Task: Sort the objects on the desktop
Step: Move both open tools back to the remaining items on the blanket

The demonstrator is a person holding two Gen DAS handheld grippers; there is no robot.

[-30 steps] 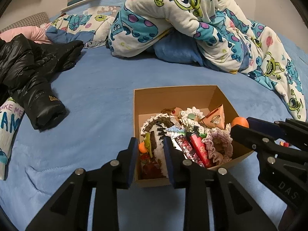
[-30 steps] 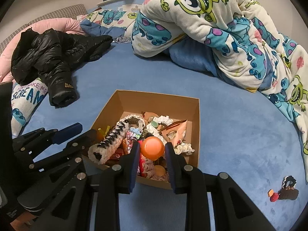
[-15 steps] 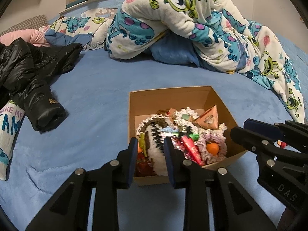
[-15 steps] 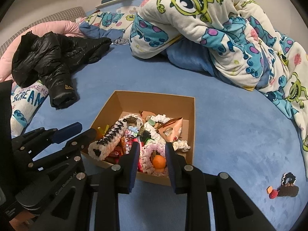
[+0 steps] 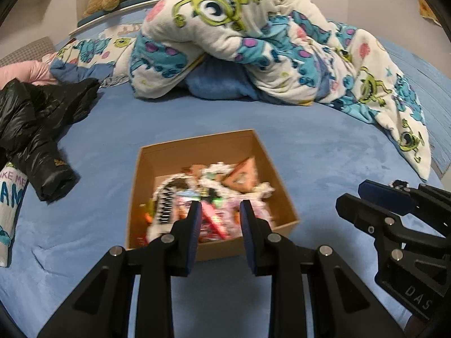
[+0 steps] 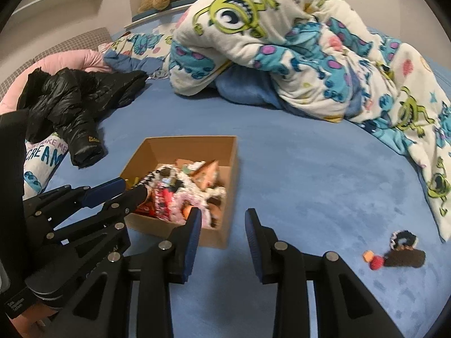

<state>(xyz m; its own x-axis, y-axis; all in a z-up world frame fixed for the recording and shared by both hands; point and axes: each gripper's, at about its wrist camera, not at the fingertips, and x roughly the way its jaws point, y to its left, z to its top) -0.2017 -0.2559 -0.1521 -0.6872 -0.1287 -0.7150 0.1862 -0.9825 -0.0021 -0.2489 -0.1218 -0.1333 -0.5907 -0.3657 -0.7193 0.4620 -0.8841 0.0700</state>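
While both grippers hang above the blue bedsheet, nothing sits between either pair of fingers. Left edge of the right wrist frame: black puffer jacket on a white pillow with blue lettering. Lower left: left gripper, fingers apart at a moderate gap, empty, tips over the near rim of the open brown cardboard box.

Box sits left of centre on the sheet. Contents, partly blurred: a white crocheted piece with black stitching at the left side, a red tube-like item near the front, a pink frilly crochet ring holding a small orange ball, a brown triangular packet toward the back right. Other items in the pile are too blurred to name.

Bottom centre: right gripper, fingers spread wide, empty, over bare sheet just right of the box's near corner. Upper centre to right: bunched white fleece blanket with green and blue monster print. Lower right: small dark crocheted item with red and orange bits, lying on the sheet well apart from the box.
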